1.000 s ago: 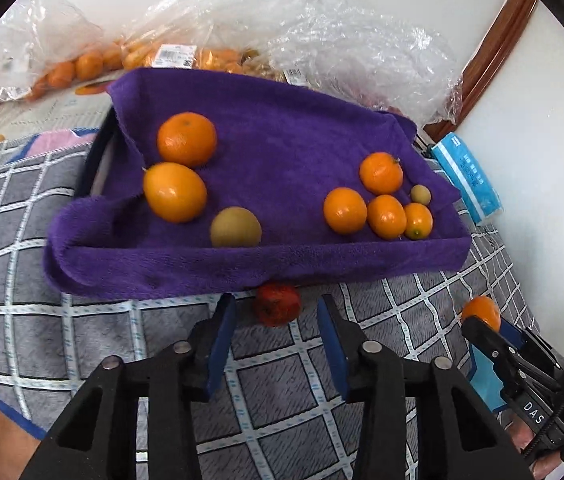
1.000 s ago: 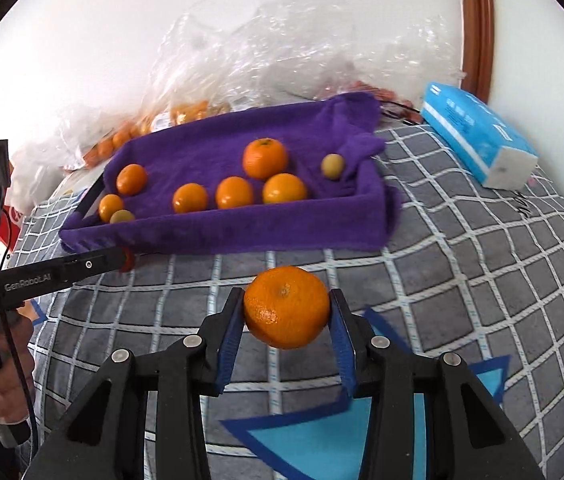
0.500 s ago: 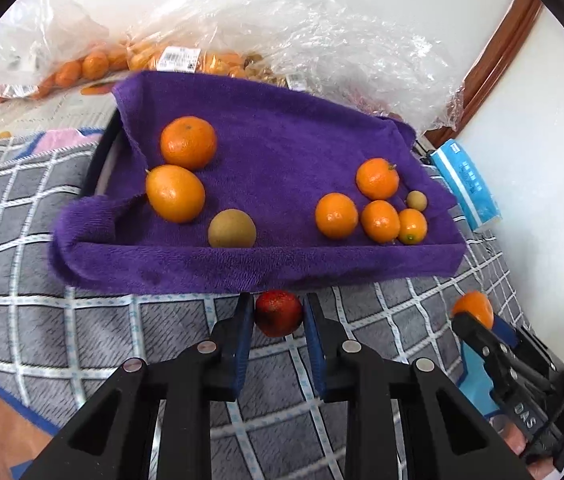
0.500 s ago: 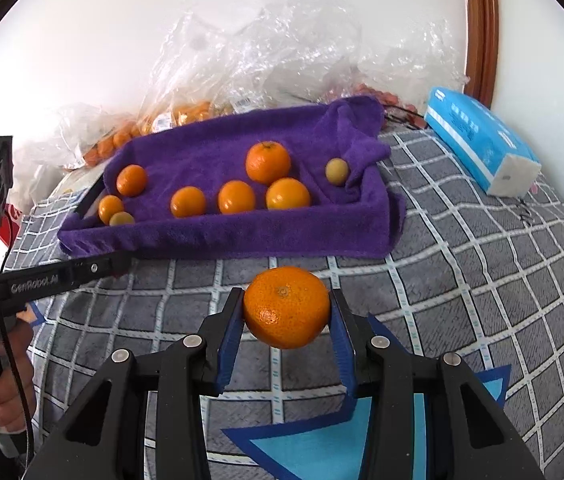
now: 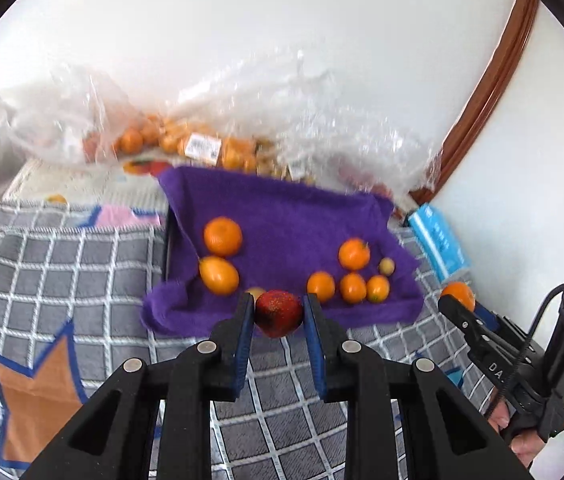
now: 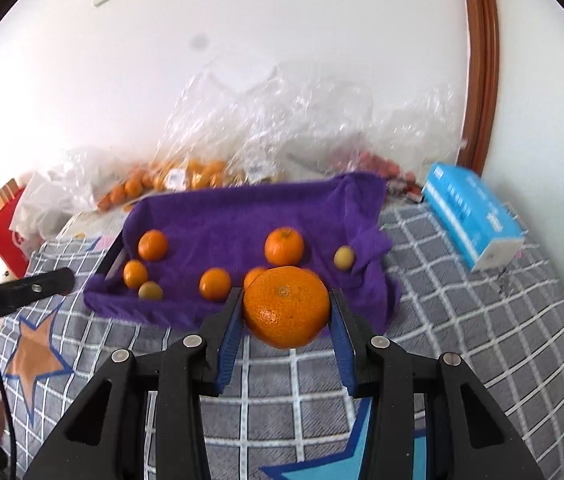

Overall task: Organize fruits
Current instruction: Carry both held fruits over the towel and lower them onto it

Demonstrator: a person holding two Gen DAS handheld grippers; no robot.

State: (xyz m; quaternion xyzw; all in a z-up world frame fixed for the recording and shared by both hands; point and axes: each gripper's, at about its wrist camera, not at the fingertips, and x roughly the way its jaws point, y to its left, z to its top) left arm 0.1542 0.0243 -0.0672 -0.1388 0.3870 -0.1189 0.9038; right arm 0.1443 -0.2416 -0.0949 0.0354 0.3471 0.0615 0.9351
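Hidden: a small tan fruit (image 5: 255,292) is peeking out behind the left gripper's (image 5: 278,314) load.
Blurred: plastic bags (image 6: 242,128) of oranges are smearing.
Around: a purple towel (image 6: 242,216) is carrying oranges; a blue tissue box (image 6: 473,220) is lying beside it.
Left fingers: clamping a red fruit (image 5: 278,313), raised in front of the towel.
Right fingers: the right gripper (image 6: 285,312) is pinching a large orange (image 6: 285,306).

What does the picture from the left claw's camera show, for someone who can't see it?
The left claw is shut on a small red fruit, held in front of a purple towel with oranges on it. The towel lies on a grey checked blanket, with plastic bags of fruit behind. At right, the right claw holds an orange.
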